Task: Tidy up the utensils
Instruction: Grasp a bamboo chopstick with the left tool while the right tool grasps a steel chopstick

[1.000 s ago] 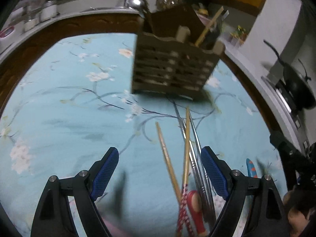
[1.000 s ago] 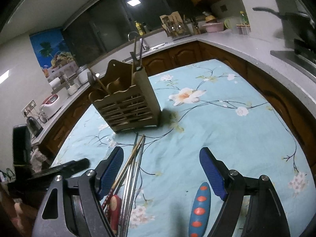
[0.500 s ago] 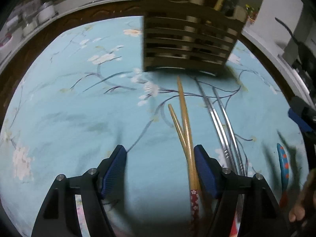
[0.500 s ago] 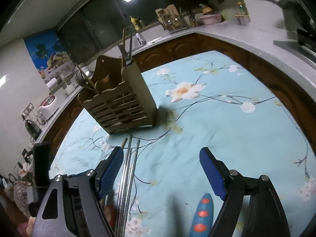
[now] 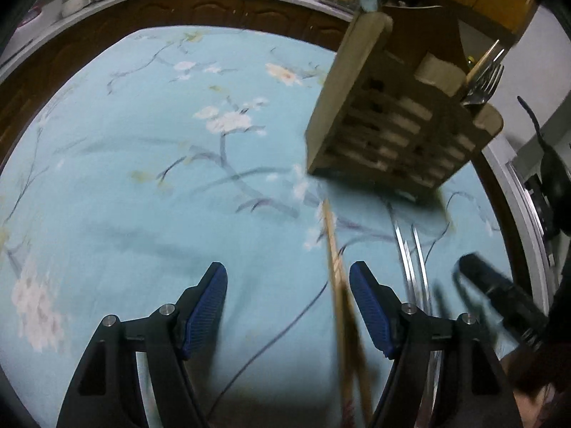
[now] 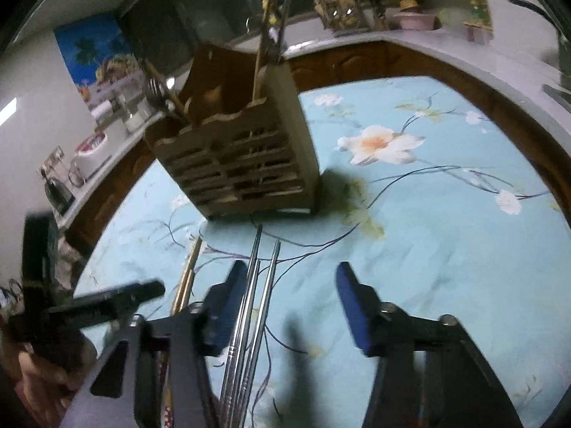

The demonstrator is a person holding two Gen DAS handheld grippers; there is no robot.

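A slatted wooden utensil holder (image 5: 392,135) (image 6: 242,149) stands on the blue flowered tablecloth (image 5: 142,185), with forks (image 5: 485,82) and sticks in it. In front of it lie a pair of wooden chopsticks (image 5: 335,267) (image 6: 189,274) and a pair of metal chopsticks (image 5: 410,260) (image 6: 257,285). My left gripper (image 5: 289,296) is open low over the cloth, and the wooden chopsticks run between its jaws close to the right pad. My right gripper (image 6: 291,303) has its jaws closing. The metal chopsticks lie between them beside the left pad, and the right pad is well clear of them.
The two grippers work side by side, each showing in the other's view: the right one (image 5: 499,292), the left one (image 6: 107,299). A kitchen counter (image 6: 446,46) with jars and appliances curves around the table's far side. A dark pan (image 5: 553,178) sits off to the right.
Both grippers moved forward and lower toward the holder, which looms larger. Both pairs of jaws stand narrower. The red-handled and blue spotted utensils have dropped out of view.
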